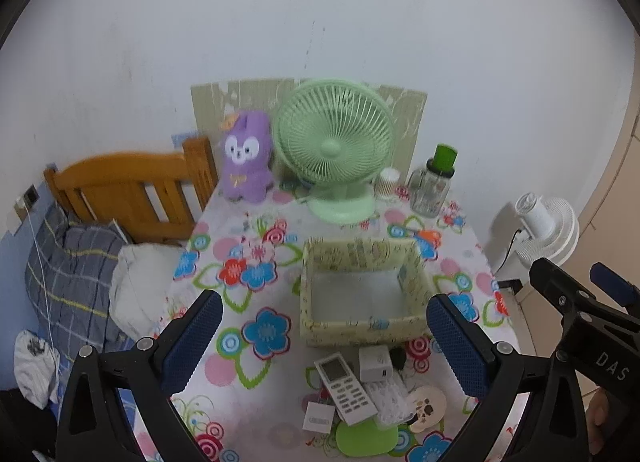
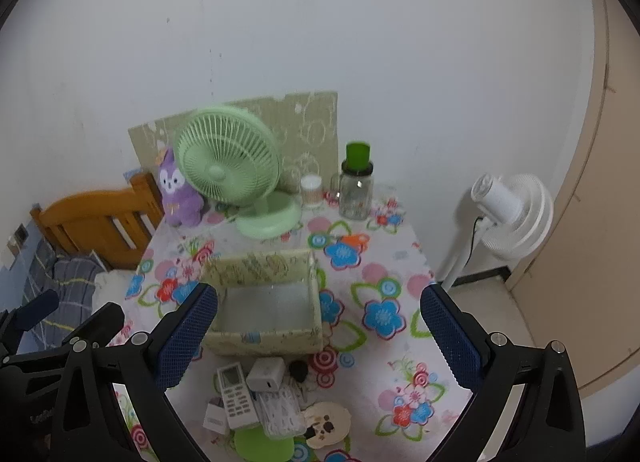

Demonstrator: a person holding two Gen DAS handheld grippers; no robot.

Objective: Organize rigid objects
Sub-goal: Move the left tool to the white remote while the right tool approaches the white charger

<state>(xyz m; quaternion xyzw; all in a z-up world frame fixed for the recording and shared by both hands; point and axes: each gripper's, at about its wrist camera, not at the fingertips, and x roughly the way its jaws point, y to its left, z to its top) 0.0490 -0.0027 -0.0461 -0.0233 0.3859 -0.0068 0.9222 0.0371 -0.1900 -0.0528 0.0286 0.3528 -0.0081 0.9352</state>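
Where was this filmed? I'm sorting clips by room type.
Most likely a bedroom: a wooden bed headboard with bedding beside a table with a floral cloth, holding a purple plush toy.

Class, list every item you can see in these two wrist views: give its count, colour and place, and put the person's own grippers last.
storage box: 1, pale yellow-green, table centre, empty
remote control: 1, white, in front of box
charger block: 1, white, beside remote
small black object: 1, near charger
round patterned disc: 1, cream, near edge
green flat item: 1, near edge
desk fan: 1, green, table rear
plush toy: 1, purple, rear left
jar: 1, clear, green lid, rear right
standing fan: 1, white, floor right
bed headboard: 1, wooden, left
left gripper: open, empty
right gripper: open, empty
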